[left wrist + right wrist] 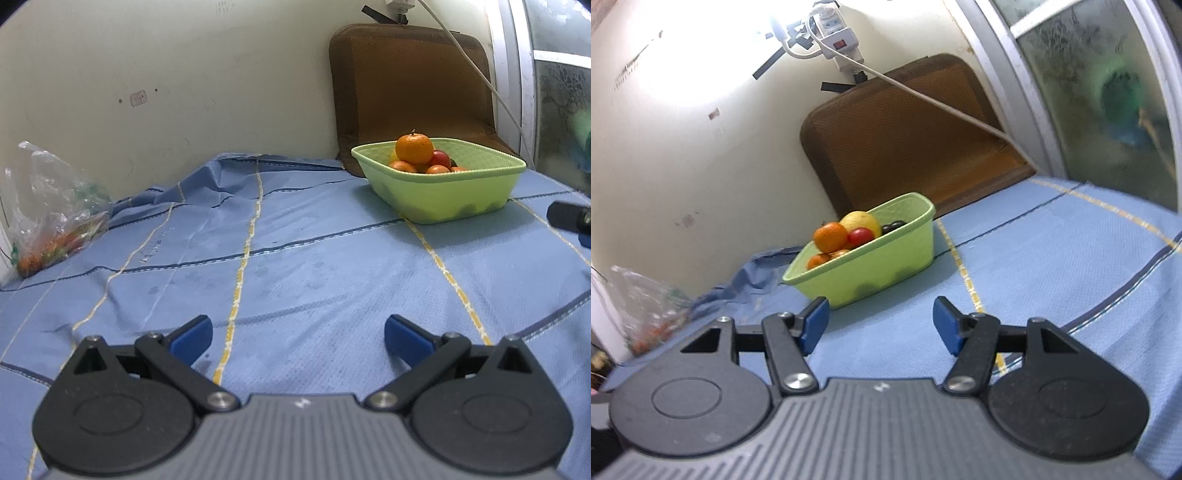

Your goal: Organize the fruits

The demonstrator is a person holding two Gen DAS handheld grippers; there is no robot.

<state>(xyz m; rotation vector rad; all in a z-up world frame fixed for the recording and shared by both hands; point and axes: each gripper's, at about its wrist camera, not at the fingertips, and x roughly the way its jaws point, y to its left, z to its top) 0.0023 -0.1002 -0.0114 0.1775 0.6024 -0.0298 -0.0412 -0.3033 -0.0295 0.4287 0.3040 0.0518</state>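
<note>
Both empty: left gripper (298, 338) and right gripper (880, 322) spread wide. Fruits piled in green basket (443, 192). Looks near done; next prob fruit bag (55, 225), far left of basket.

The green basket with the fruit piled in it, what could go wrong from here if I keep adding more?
1. The orange sits on top of the pile, above the rim of the green basket; a nudge could roll it off.
2. The plastic bag by the wall is crumpled and clear; the left gripper, open, might pinch film rather than fruit.
3. The right gripper, also open, points at the basket's near wall and could shove it across the blue cloth.
</note>
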